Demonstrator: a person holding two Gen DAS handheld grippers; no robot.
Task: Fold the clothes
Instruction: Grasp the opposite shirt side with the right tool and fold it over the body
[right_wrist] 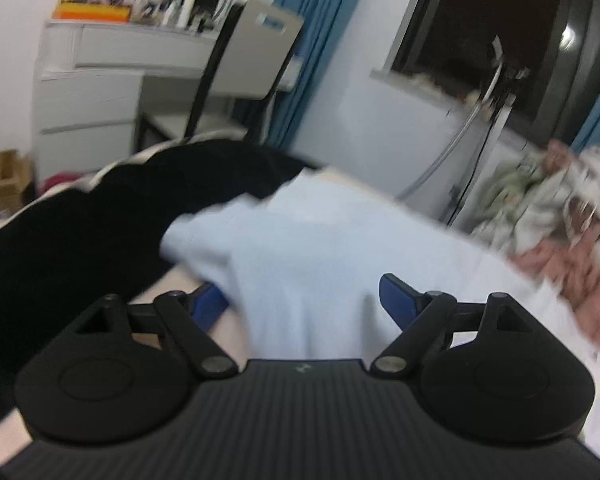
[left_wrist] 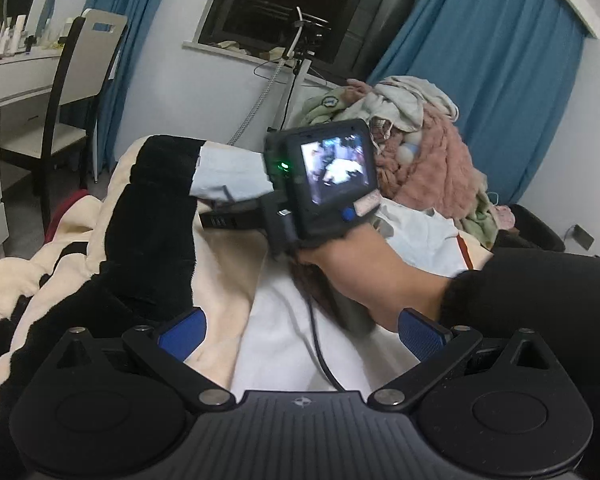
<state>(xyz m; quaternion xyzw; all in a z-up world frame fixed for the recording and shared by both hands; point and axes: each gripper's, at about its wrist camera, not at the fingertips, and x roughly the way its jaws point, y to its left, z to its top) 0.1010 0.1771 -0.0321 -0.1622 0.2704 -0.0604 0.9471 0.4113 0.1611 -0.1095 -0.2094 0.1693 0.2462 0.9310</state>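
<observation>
A pale blue garment point(right_wrist: 312, 256) lies on the bed, partly folded; it also shows in the left wrist view point(left_wrist: 230, 174) behind the right gripper. My right gripper point(right_wrist: 304, 300) is open, its blue pads point(right_wrist: 398, 298) on either side of a raised fold of the garment, not clamped. My left gripper point(left_wrist: 302, 332) is open and empty, low over white cloth point(left_wrist: 284, 340) and the cream and black blanket point(left_wrist: 148, 232). The right hand and its gripper body point(left_wrist: 324, 180) are straight ahead of the left gripper. The right wrist view is blurred.
A heap of pink, white and green clothes point(left_wrist: 424, 148) sits at the right. A chair point(left_wrist: 80, 92) and a white desk point(left_wrist: 16, 76) stand at the left. A window point(left_wrist: 300, 4), blue curtains point(left_wrist: 480, 60) and a stand point(left_wrist: 296, 76) are behind the bed. A black cable point(left_wrist: 320, 344) trails from the right gripper.
</observation>
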